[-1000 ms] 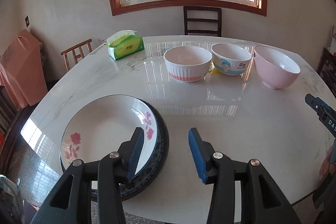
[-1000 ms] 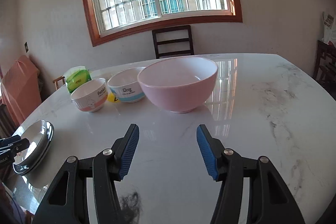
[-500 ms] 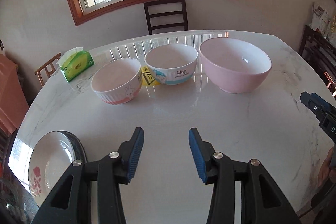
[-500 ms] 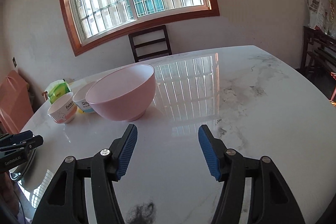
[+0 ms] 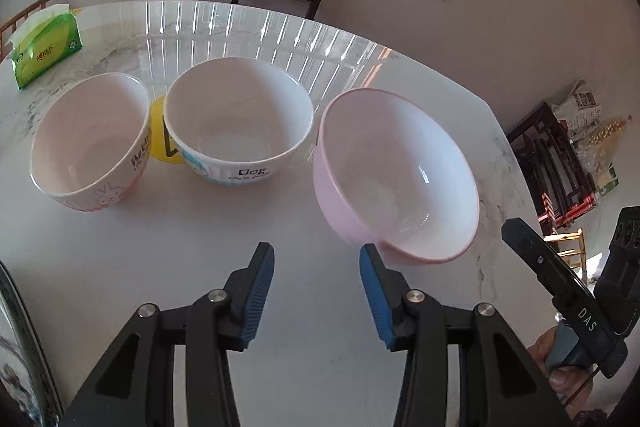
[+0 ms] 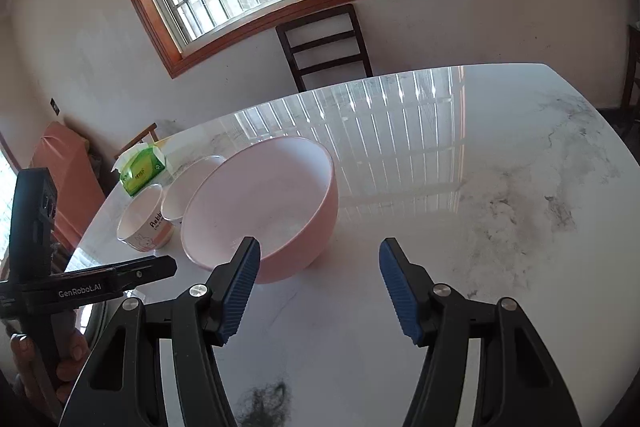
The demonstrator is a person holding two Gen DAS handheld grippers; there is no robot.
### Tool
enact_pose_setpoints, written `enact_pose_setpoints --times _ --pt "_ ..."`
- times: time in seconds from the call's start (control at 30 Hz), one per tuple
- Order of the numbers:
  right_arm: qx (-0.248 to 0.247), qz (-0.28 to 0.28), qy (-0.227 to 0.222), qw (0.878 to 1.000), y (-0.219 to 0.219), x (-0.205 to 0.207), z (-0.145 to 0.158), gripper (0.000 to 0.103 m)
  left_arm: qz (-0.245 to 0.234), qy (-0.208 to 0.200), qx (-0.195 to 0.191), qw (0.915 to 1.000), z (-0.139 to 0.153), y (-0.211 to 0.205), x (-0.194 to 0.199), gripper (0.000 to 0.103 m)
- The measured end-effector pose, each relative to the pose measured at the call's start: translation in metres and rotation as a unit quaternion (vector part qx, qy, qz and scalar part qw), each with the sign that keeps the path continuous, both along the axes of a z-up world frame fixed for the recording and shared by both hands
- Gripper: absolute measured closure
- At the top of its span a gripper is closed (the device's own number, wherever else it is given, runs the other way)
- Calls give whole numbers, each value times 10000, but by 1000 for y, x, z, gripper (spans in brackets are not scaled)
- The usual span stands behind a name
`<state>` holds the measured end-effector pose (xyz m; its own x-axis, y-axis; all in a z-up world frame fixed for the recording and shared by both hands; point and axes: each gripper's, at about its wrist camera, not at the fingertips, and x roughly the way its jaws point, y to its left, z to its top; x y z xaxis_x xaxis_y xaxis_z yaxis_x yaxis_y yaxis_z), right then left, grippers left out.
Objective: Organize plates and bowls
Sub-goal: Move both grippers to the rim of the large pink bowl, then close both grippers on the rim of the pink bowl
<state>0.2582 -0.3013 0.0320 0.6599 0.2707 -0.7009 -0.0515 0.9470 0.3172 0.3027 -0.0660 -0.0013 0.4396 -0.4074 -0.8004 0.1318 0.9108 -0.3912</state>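
Note:
Three bowls stand in a row on the white marble table (image 5: 160, 267): a rabbit-print bowl (image 5: 88, 143) at the left, a white "Dog" bowl (image 5: 236, 123) in the middle and a large pink bowl (image 5: 400, 179) at the right. My left gripper (image 5: 316, 267) hovers open and empty in front of them, its right fingertip close to the pink bowl's near wall. In the right wrist view the pink bowl (image 6: 260, 211) lies just beyond the left fingertip of my right gripper (image 6: 320, 259), which is open with nothing between its fingers. A plate rim (image 5: 12, 327) shows at the far left edge.
A green tissue pack (image 5: 44, 51) sits at the table's back left. A yellow item (image 5: 158, 135) peeks out between the two smaller bowls. A dark chair (image 6: 324, 43) stands behind the table under the window. Bare marble (image 6: 500, 207) stretches right of the pink bowl; a dark fuzzy clump (image 6: 264, 403) lies near me.
My left gripper swung right from above the plate to face the bowls, tilting down. My right gripper shifted so the pink bowl sits at its left finger; its jaws widened slightly.

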Motion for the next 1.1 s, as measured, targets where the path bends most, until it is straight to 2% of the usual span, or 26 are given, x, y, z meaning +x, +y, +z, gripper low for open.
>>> enact_pose_setpoints --times 0.1,0.2,0.4,0.5,0.53,0.57,0.6,0.73,0.77,0.9,1.1 --pt "5 67 210 9998 0 21 4 44 86 82 -345 9993 4 4 17 57" --pt "-21 91 465 9989 0 40 1 44 112 158 -510 9985 6 4 30 57" --pt "-377 190 855 9954 7 70 -14 47 37 362 -347 9987 -2 -9 45 57" --pt "-482 342 1090 9923 11 81 -25 72 114 439 -47 9990 -9 -14 56 58" --pt "-497 380 1167 9912 11 83 -30 85 92 481 11 9988 -13 -17 59 60" --pt "-484 416 1242 9902 12 85 -34 90 32 547 60 9985 -17 -18 62 67" --pt "-421 464 1258 9901 11 85 -36 89 -43 604 18 9982 -20 -21 63 77" --pt "-559 595 1295 9882 16 80 -30 89 21 507 455 9977 -19 -27 56 85" --pt "-561 624 1329 9876 17 78 -28 90 32 512 482 9975 -19 -26 51 86" --pt "-415 730 1406 9865 21 60 -17 90 2 769 202 9968 -21 -10 30 87" --pt "-213 985 1518 9833 48 19 -3 90 73 746 222 9969 -5 25 -21 87"
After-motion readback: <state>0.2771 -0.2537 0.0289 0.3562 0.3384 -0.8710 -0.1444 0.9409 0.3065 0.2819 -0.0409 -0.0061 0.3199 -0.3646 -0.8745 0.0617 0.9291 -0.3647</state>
